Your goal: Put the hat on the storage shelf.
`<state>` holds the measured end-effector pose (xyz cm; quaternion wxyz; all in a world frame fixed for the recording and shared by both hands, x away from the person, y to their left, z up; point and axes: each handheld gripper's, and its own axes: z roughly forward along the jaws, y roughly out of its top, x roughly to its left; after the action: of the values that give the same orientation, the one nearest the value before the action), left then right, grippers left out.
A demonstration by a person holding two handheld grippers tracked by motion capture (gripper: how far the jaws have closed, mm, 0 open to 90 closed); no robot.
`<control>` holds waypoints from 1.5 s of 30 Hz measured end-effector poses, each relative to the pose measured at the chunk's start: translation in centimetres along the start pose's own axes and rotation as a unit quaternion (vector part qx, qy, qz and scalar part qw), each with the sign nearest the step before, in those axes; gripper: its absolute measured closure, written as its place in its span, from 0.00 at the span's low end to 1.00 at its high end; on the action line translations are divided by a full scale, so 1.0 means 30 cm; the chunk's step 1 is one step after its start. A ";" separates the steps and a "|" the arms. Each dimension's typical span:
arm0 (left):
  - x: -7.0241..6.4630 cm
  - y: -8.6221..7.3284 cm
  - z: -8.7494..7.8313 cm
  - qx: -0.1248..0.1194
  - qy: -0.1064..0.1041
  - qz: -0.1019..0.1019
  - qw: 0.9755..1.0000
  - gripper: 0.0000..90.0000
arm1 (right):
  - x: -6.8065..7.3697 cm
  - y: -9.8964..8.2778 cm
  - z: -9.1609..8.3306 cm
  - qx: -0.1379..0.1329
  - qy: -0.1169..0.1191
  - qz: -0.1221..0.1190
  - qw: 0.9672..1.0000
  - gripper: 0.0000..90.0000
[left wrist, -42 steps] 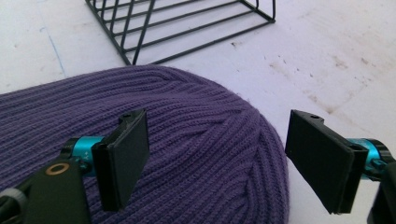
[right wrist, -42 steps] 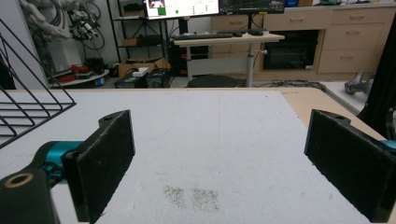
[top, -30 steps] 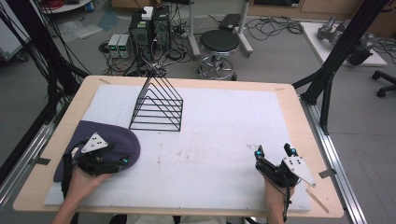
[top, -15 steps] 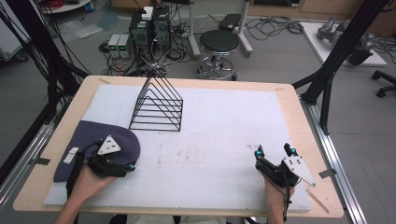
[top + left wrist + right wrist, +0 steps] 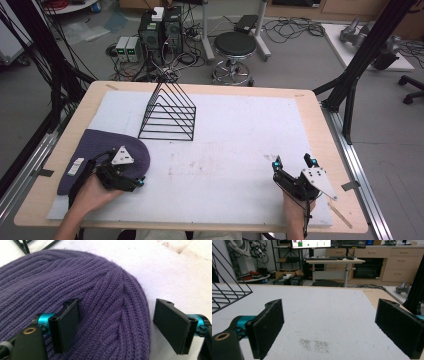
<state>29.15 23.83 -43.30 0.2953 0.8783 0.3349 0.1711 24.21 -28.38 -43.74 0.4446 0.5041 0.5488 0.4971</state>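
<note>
A purple knitted beanie (image 5: 97, 149) lies flat at the left of the white mat, with a small white label (image 5: 76, 166) near its brim. My left gripper (image 5: 139, 176) is over the beanie's rounded crown end. In the left gripper view it (image 5: 116, 325) stands open. One jaw is over the knit (image 5: 100, 290); the other is past the beanie's edge, over the mat. My right gripper (image 5: 292, 162) rests near the front right of the mat. It (image 5: 329, 327) is open, with bare mat between its jaws.
A black wire rack (image 5: 167, 112) of triangular shape stands behind the beanie, and its wires appear in the right gripper view (image 5: 227, 295). The white foam mat (image 5: 240, 135) covers most of the wooden table (image 5: 320, 105). Stool and cables lie beyond the far edge.
My left gripper has moved to the right over the beanie, from its middle to the crown end. The right gripper has stayed in place.
</note>
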 end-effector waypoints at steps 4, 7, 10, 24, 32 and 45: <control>0.021 -0.011 -0.010 -0.008 -0.002 0.004 1.000 0.38 | 0.004 0.000 0.000 0.002 0.001 -0.005 1.000 0.09; 0.031 -0.016 -0.014 -0.010 0.002 0.004 1.000 0.47 | 0.002 0.000 0.001 0.001 0.001 -0.004 1.000 0.09; 0.032 -0.015 -0.016 -0.010 0.011 0.003 1.000 0.56 | -0.001 0.000 -0.001 0.000 -0.001 -0.004 1.000 0.09; 0.029 -0.021 -0.019 -0.024 0.051 0.017 0.998 0.86 | 0.000 0.002 -0.003 -0.003 -0.002 0.000 1.000 0.09; 0.037 -0.020 -0.040 -0.043 0.066 -0.018 0.997 0.86 | -0.005 0.003 -0.006 -0.005 -0.003 0.010 1.000 0.09; 0.025 -0.007 -0.098 -0.094 0.149 -0.050 0.983 0.85 | 0.000 0.002 -0.007 -0.005 -0.002 0.010 1.000 0.09</control>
<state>28.14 25.66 -41.10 0.3311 0.7935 0.4013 0.3159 24.01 -28.40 -43.65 0.4428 0.5085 0.5402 0.5035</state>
